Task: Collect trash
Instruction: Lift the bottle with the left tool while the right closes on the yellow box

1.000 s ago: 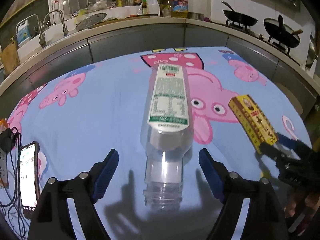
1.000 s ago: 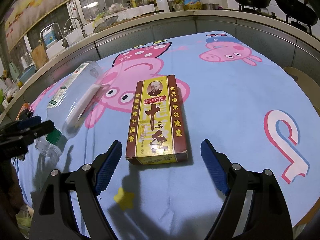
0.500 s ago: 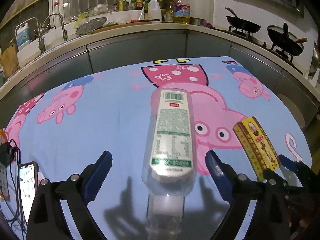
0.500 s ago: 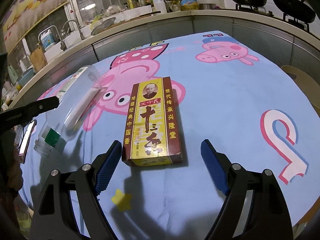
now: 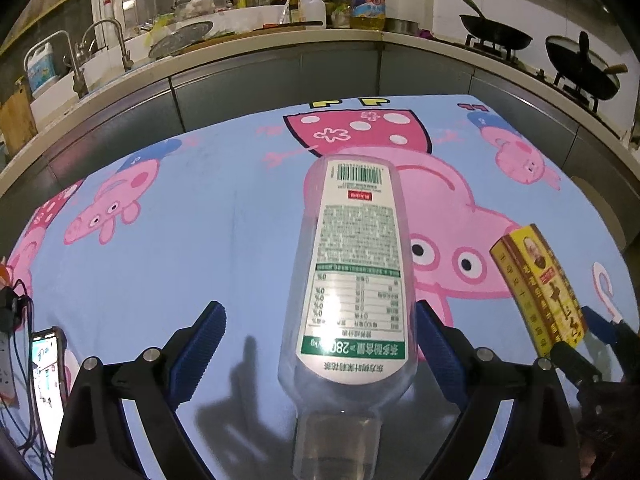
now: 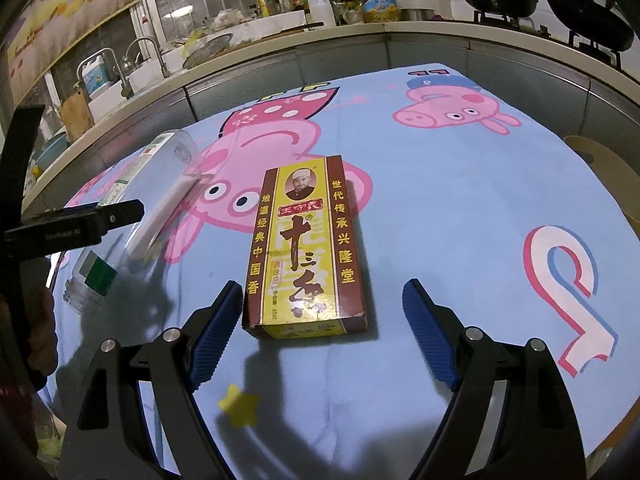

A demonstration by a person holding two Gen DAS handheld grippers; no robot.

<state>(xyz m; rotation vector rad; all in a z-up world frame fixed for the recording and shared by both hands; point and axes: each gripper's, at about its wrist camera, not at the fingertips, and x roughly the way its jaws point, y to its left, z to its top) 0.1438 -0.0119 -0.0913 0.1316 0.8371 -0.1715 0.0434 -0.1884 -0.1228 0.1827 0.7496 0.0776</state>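
Observation:
A clear plastic bottle (image 5: 352,280) with a white and green label lies on its side on the cartoon-pig tablecloth (image 5: 200,240), neck towards the camera. My left gripper (image 5: 316,320) is open and straddles its lower body; the right pad sits close beside the bottle, the left pad stands well apart. A yellow and maroon carton box (image 6: 304,248) lies flat to the bottle's right. My right gripper (image 6: 320,296) is open, with the box's near end between its blue pads. The bottle (image 6: 160,200) also shows at the left of the right wrist view.
A lit phone (image 5: 48,380) and cables lie at the table's left edge. Behind the table runs a kitchen counter (image 5: 280,52) with a sink, bottles and two woks (image 5: 580,64). A pale chair back (image 6: 600,164) stands off the table's right side.
The left gripper has moved forward over the bottle, whose body now lies between wider-spread fingers. The right gripper and the box look unchanged.

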